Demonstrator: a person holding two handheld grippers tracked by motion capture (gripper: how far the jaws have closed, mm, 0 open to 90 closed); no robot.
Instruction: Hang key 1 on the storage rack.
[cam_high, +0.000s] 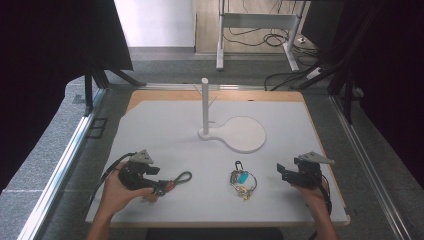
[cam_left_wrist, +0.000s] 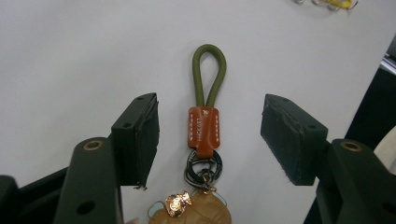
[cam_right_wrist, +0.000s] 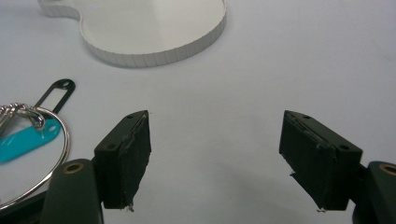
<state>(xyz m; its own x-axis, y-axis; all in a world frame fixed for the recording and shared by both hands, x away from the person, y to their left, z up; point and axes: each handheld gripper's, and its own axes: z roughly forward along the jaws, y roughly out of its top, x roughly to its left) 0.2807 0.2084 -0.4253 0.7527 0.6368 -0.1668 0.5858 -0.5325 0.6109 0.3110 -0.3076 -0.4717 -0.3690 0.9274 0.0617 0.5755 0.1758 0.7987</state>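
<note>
The olive-green cord loop keychain with brown leather collar (cam_left_wrist: 204, 126) lies flat on the white surface (cam_high: 165, 130), lower left of the high view, centred between the wide-spread fingers (cam_left_wrist: 138, 140) of the left gripper (cam_left_wrist: 210, 140). It is probably light and limp. The stiff leather collar looks like the firmest hold; the cord would flex. The right gripper (cam_right_wrist: 217, 161), fingers wide and empty, hovers right of the ring of keys with turquoise tag (cam_right_wrist: 28, 140).

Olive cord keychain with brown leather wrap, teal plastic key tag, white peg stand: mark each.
Olive cord keychain (cam_left_wrist: 203, 128), left gripper view, leather wrap.
Teal plastic key tag (cam_right_wrist: 25, 140), right gripper view, tag face.
White peg stand (cam_high: 205, 102), high view, post.
</note>
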